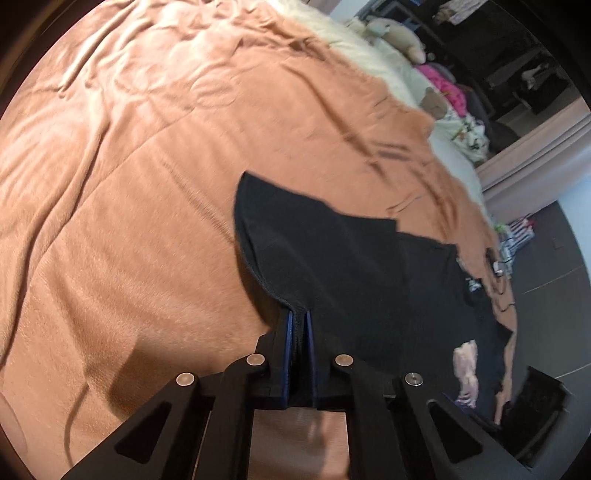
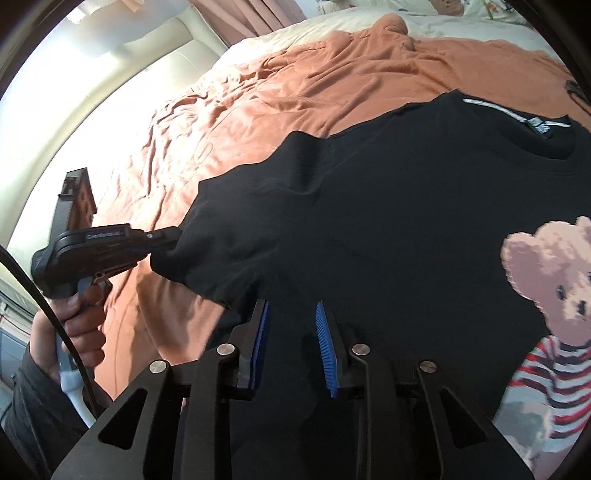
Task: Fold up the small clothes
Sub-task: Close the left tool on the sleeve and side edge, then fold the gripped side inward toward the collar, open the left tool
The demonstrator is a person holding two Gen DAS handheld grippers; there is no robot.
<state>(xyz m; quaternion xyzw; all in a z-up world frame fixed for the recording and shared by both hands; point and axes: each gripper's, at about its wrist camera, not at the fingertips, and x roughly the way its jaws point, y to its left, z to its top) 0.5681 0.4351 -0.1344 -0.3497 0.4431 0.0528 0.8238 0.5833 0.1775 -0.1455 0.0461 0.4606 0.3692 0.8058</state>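
Note:
A black T-shirt (image 2: 388, 206) with a teddy-bear print (image 2: 554, 295) lies front up on an orange blanket (image 2: 295, 81); it also shows in the left wrist view (image 1: 351, 266). My left gripper (image 1: 299, 314) is shut on the edge of the shirt's sleeve and lifts it slightly; it also shows from the side in the right wrist view (image 2: 173, 236). My right gripper (image 2: 291, 310) is open, with its blue pads just over the shirt's side below the sleeve, holding nothing.
The blanket (image 1: 129, 184) covers a bed with a cream sheet (image 1: 369, 48). Stuffed toys (image 1: 399, 33) and pink clothes (image 1: 443, 81) lie at the head end. A dark floor (image 1: 546, 280) lies beyond the bed's edge. A white padded headboard (image 2: 155, 55) stands at the left.

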